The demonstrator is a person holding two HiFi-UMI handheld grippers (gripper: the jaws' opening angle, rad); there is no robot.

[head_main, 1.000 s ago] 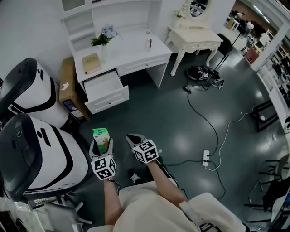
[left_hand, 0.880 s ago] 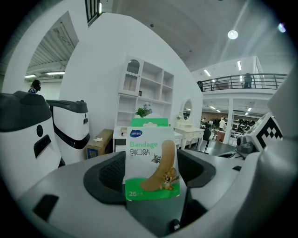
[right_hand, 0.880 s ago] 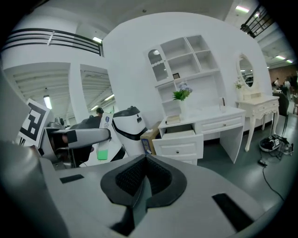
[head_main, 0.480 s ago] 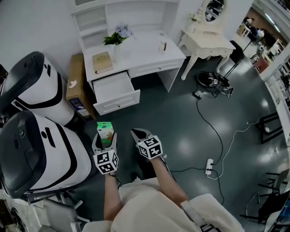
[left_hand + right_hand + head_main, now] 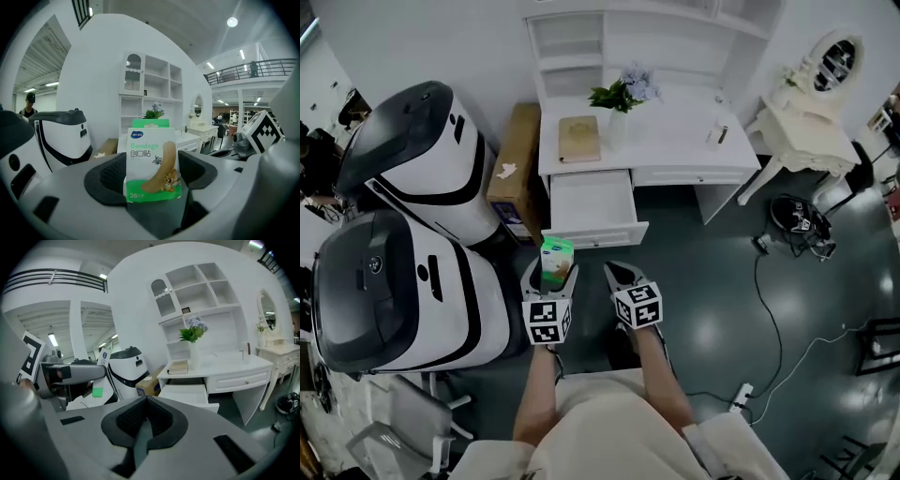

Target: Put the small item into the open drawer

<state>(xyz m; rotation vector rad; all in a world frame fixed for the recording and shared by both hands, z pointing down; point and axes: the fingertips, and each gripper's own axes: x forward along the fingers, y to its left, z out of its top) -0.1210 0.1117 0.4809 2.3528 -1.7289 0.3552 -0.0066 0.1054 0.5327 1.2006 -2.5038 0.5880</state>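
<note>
As the open drawer (image 5: pixel 595 234) lies just ahead, left claw (image 5: pixel 551 272) clamps bandage box (image 5: pixel 556 255) upright, label fwd, for carry-in; right claw (image 5: pixel 622 277) closed, empty, held alongside w/o load.

Over open drawer (image 5: pixel 592 208): I see it open-topped, free to enter from above.
Front of open drawer: bare dark floor (image 5: pixel 703 272), my straight way in.
Left of open drawer: cardboard box (image 5: pixel 514 164), then two white-and-black machines (image 5: pixel 417 169) crowd that side.
Behind open drawer: desk top (image 5: pixel 670 141) closes it off.
</note>
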